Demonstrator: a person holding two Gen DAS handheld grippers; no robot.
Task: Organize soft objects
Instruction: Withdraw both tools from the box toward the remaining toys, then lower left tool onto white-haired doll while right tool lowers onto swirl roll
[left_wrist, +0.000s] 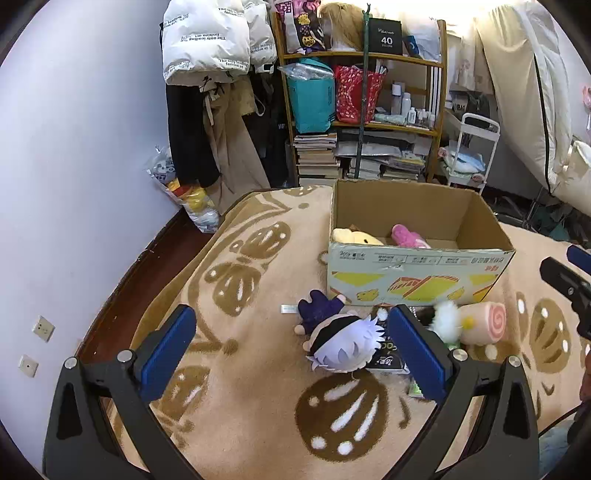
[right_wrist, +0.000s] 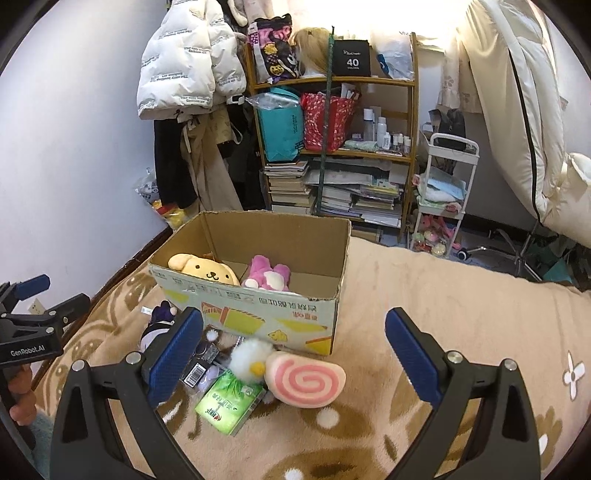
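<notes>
A cardboard box (left_wrist: 417, 269) (right_wrist: 258, 314) stands open on the bed, holding a yellow dog plush (right_wrist: 203, 271) and a pink plush (right_wrist: 267, 277). In front of it lie a white-haired doll (left_wrist: 340, 345) (right_wrist: 157, 325), a fluffy white duck plush (right_wrist: 249, 356) (left_wrist: 448, 319) and a pink swirl roll plush (right_wrist: 306, 378) (left_wrist: 485, 323). My left gripper (left_wrist: 291, 350) is open above the blanket, the doll just inside its right finger. My right gripper (right_wrist: 295, 354) is open, with the duck and the roll between its fingers, a little ahead.
A green tissue pack (right_wrist: 227, 402) and dark packets (right_wrist: 201, 363) lie by the plush toys. The beige patterned blanket (left_wrist: 240, 406) covers the bed. A cluttered wooden shelf (right_wrist: 332, 147), hanging coats (left_wrist: 214, 92) and a white cart (right_wrist: 443, 195) stand behind.
</notes>
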